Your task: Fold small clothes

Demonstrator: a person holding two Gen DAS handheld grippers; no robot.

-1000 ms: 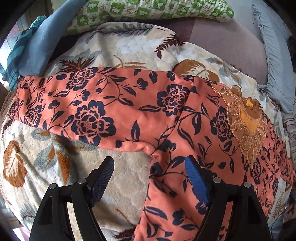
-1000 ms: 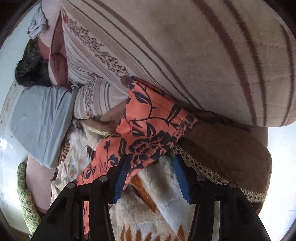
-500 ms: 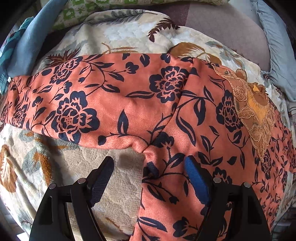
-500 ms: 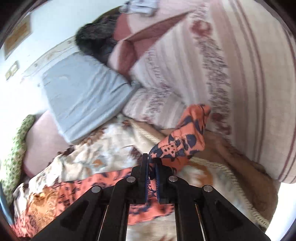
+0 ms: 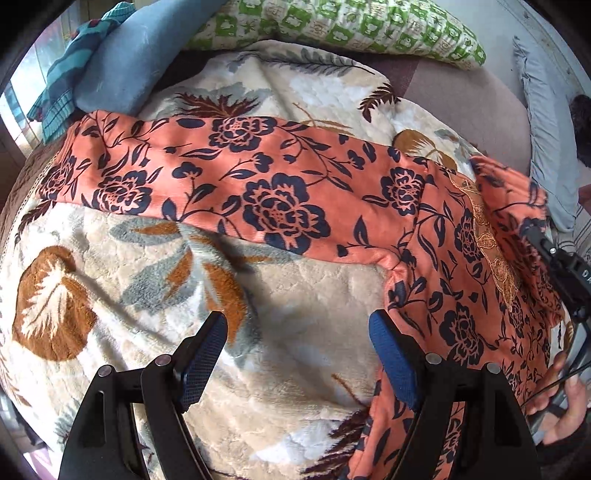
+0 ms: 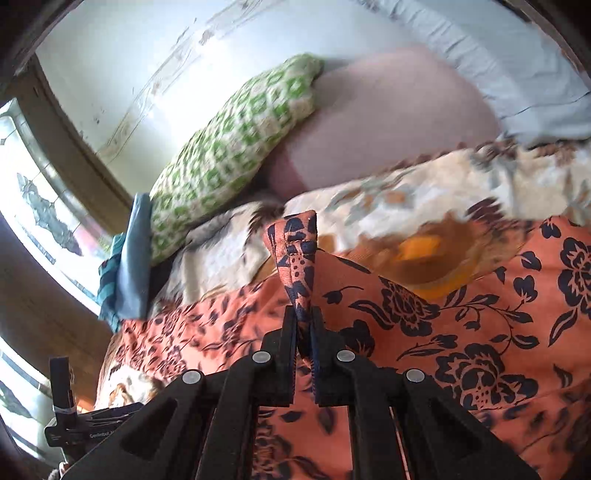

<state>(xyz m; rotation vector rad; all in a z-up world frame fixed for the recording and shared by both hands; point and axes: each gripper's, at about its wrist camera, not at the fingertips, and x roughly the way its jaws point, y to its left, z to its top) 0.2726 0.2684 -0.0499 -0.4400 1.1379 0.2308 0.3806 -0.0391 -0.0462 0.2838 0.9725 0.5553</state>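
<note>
An orange garment with dark blue flowers (image 5: 280, 206) lies spread on a cream leaf-print blanket (image 5: 110, 295). One sleeve stretches left; the body with gold embroidery (image 5: 491, 243) is at the right. My left gripper (image 5: 295, 354) is open and empty, low over the blanket beside the garment's armpit. My right gripper (image 6: 303, 325) is shut on the other sleeve's end (image 6: 295, 251) and holds it lifted over the garment's body (image 6: 461, 332). It also shows at the right edge of the left wrist view (image 5: 532, 229).
A green-and-white patterned pillow (image 5: 332, 26) and a blue cloth (image 5: 110, 66) lie at the back. A grey-blue pillow (image 5: 546, 122) is at the right. A mauve sheet (image 6: 388, 122) and a wall with a window (image 6: 48, 206) show in the right wrist view.
My right gripper, shut on the sleeve end, has swung it across over the garment's body. My left gripper has drawn back and to the left, off the garment and over the bare blanket.
</note>
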